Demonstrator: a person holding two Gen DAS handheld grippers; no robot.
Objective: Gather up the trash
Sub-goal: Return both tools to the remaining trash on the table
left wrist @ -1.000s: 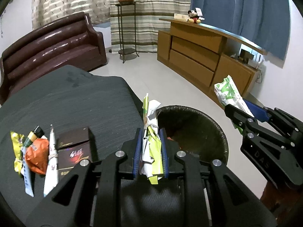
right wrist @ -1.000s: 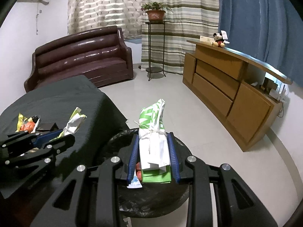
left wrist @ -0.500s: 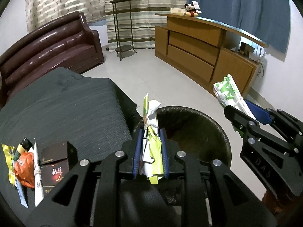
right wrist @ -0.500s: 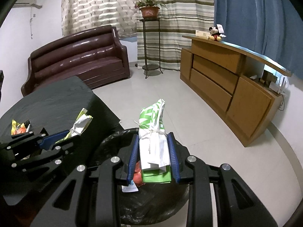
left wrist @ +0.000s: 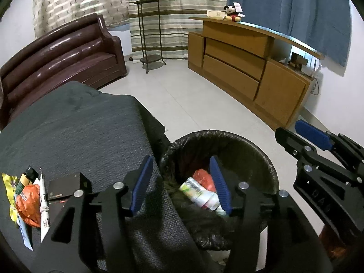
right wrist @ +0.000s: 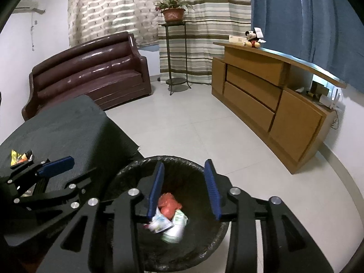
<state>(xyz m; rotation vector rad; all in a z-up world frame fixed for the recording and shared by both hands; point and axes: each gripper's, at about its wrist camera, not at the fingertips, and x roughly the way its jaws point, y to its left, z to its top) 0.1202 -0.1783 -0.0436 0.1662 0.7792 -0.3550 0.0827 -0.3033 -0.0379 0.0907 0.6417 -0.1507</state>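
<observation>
- Both tongs gape wide and carry nothing: left gripper (left wrist: 179, 179) straddles the bin (left wrist: 250, 141) rim, right gripper (right wrist: 185, 188) hangs over its mouth.
- Trash (right wrist: 169, 216) lies inside the bin, an orange wad atop pale wrappers; the lower pieces are blurred and partly hidden by a finger.
- More wrappers (left wrist: 27, 195) and a dark box (left wrist: 64, 185) sit on the table (left wrist: 68, 125), cut off at the frame's left edge.

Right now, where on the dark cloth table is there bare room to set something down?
The dark cloth table is bare from the brown sofa side to its edge by the black-lined bin. The near-left corner is crowded: orange wrapper, dark box, yellow packet.
</observation>
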